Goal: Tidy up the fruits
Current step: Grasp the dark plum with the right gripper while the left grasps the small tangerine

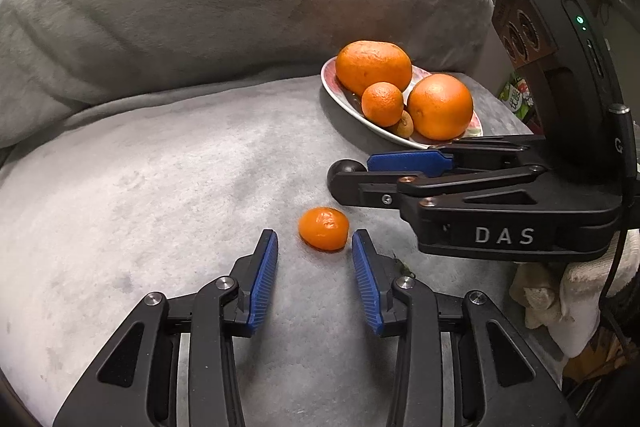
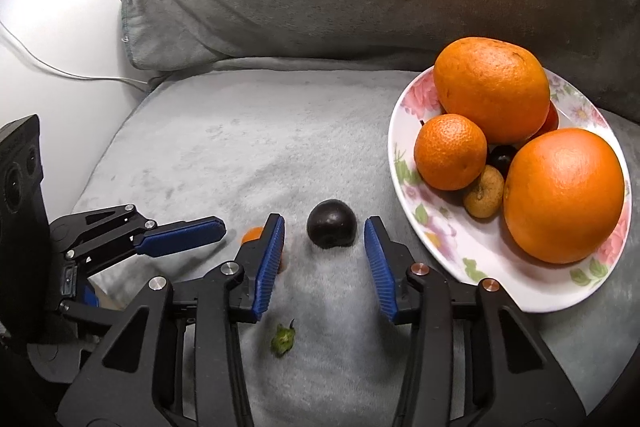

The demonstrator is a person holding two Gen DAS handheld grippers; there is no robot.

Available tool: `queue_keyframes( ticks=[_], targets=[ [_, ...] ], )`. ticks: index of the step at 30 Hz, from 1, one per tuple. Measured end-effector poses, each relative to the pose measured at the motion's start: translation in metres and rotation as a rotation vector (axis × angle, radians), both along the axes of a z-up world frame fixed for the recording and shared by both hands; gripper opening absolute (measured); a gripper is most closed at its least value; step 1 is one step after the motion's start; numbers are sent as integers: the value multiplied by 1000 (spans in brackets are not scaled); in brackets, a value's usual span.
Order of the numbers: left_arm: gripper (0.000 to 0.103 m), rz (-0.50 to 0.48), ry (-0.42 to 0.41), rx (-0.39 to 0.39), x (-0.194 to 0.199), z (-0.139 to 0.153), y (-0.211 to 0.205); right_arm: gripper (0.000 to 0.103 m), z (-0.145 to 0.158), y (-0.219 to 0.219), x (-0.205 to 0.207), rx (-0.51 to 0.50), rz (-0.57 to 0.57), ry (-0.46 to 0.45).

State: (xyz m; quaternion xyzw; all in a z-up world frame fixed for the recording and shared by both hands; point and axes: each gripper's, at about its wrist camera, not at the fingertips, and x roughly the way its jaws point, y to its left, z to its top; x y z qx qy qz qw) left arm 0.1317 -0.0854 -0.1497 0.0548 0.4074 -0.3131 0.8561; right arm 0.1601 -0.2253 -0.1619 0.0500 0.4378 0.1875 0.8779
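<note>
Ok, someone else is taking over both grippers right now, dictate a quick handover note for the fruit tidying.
Left gripper: open, jaws either side of the small orange on the grey cushion, not gripping yet.
Right gripper: open, framing the dark plum on the cushion, pads clear of it.
Done: the floral plate already holds two big oranges, a mandarin, a small brownish fruit and another dark fruit.
Left: close on each loose fruit and move both to the plate. A green stem scrap also lies on the cushion.
</note>
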Motion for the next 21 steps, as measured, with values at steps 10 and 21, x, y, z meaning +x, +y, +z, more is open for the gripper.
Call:
queue_keyframes(
  ticks=[10,21],
  targets=[
    [31,-13,3,31,4,-4,-9,36,-4,7,4,-43,4,4],
    [25,-17,5,37,5,-5,-13,28,-6,11,6,-98,9,-5]
  ],
)
